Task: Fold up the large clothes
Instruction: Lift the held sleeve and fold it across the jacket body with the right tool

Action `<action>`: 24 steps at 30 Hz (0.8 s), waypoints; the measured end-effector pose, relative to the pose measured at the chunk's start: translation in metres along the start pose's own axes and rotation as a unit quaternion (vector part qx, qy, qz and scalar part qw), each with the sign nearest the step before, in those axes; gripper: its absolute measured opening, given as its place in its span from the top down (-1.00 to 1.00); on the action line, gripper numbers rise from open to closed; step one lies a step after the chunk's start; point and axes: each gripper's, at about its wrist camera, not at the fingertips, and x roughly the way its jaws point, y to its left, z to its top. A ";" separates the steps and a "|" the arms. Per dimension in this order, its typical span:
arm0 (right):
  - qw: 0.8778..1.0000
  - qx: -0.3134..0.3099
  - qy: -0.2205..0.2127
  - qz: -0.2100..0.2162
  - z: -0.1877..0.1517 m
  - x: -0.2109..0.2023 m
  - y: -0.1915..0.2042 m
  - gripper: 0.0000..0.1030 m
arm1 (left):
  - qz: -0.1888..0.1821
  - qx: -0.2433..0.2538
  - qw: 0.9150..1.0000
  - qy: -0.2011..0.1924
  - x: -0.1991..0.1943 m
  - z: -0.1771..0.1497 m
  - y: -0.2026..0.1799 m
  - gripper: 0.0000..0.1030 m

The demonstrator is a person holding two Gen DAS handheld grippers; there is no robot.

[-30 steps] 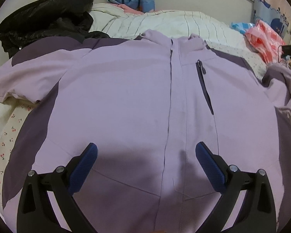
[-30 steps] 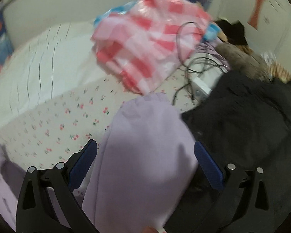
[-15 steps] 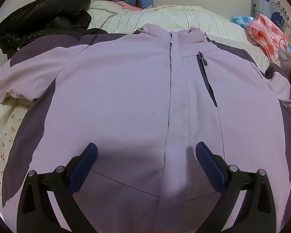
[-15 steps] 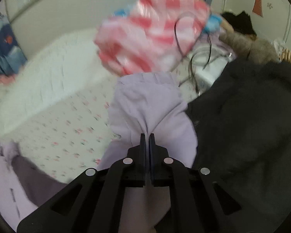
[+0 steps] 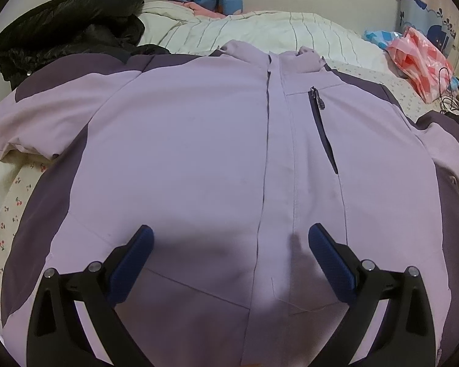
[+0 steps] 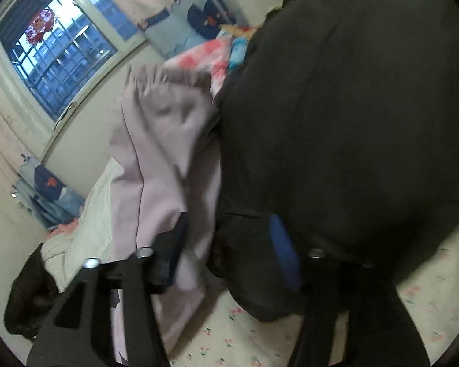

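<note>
A lilac jacket (image 5: 183,153) with dark purple panels lies front up and zipped on the bed. My left gripper (image 5: 231,231) hovers open above its lower front, with nothing between the fingers. The jacket's right sleeve (image 5: 443,153) is bunched at the right edge. In the blurred, rolled right wrist view that sleeve (image 6: 162,153) hangs raised, draped against the left finger. My right gripper (image 6: 228,218) has its jaws opening. Lilac cloth and a black garment (image 6: 352,122) fill the gap, and the pads do not press on either.
A black coat (image 5: 70,21) is piled at the bed's far left. A striped quilt (image 5: 260,30) lies behind the collar. A pink checked bag (image 5: 419,58) with cables sits at the far right. The cherry-print sheet (image 6: 260,336) shows below the right gripper, and a window (image 6: 55,52) is on the wall.
The right gripper closed on the sleeve cuff, then swung sideways and rolled, lifting the sleeve. Its jaws now stand apart again. The left gripper kept still.
</note>
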 end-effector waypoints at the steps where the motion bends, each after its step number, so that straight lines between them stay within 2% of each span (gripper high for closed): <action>1: 1.000 -0.014 -0.022 -0.011 0.002 -0.013 0.011 -0.69 | 0.000 -0.001 1.000 0.000 0.000 0.000 0.000 -0.89; 2: 0.999 -0.025 -0.035 -0.019 0.005 -0.018 0.021 -0.81 | 0.000 -0.001 1.000 -0.001 -0.001 0.000 0.000 -0.89; 5: 0.993 -0.088 -0.068 -0.026 0.008 -0.028 0.080 -0.87 | -0.001 -0.002 1.000 -0.001 -0.001 0.000 -0.001 -0.89; 7: 0.984 -0.149 -0.059 -0.078 0.007 -0.013 0.123 -0.87 | -0.003 -0.003 1.000 -0.001 -0.001 0.001 0.000 -0.89; 10: 0.954 -0.247 -0.026 -0.168 0.002 0.045 0.188 -0.87 | -0.006 -0.007 1.000 0.001 -0.001 0.001 0.001 -0.89; 13: 0.907 -0.330 0.009 -0.262 -0.015 0.119 0.234 -0.87 | -0.009 -0.009 1.000 0.002 -0.001 0.002 0.002 -0.89; 15: 0.871 -0.375 0.039 -0.316 -0.042 0.163 0.243 -0.87 | -0.009 -0.009 1.000 0.003 0.000 0.002 0.002 -0.89; 17: 0.806 -0.449 0.040 -0.384 -0.074 0.198 0.244 -0.87 | -0.010 -0.008 1.000 0.005 0.001 0.002 0.002 -0.89; 18: 0.746 -0.501 0.035 -0.438 -0.091 0.221 0.238 -0.87 | -0.009 -0.007 1.000 0.005 0.002 0.001 0.002 -0.89; 19: 0.700 -0.532 0.043 -0.475 -0.102 0.237 0.226 -0.87 | -0.010 -0.005 1.000 0.006 0.003 0.001 0.002 -0.89; 20: 0.666 -0.554 0.069 -0.495 -0.111 0.250 0.205 -0.87 | -0.010 -0.005 1.000 0.007 0.003 0.001 0.002 -0.89; 21: 0.665 -0.558 0.084 -0.490 -0.111 0.252 0.195 -0.81 | -0.011 -0.004 1.000 0.007 0.003 0.002 0.002 -0.89; 22: 0.679 -0.554 0.094 -0.472 -0.107 0.248 0.185 -0.42 | -0.012 -0.005 1.000 0.007 0.003 0.002 0.002 -0.89; 23: 0.714 -0.530 0.095 -0.448 -0.096 0.234 0.177 -0.07 | -0.013 -0.006 1.000 0.006 0.002 0.001 0.003 -0.89; 24: 0.759 -0.492 0.084 -0.418 -0.078 0.212 0.171 0.07 | -0.013 -0.006 1.000 0.006 0.002 0.001 0.003 -0.89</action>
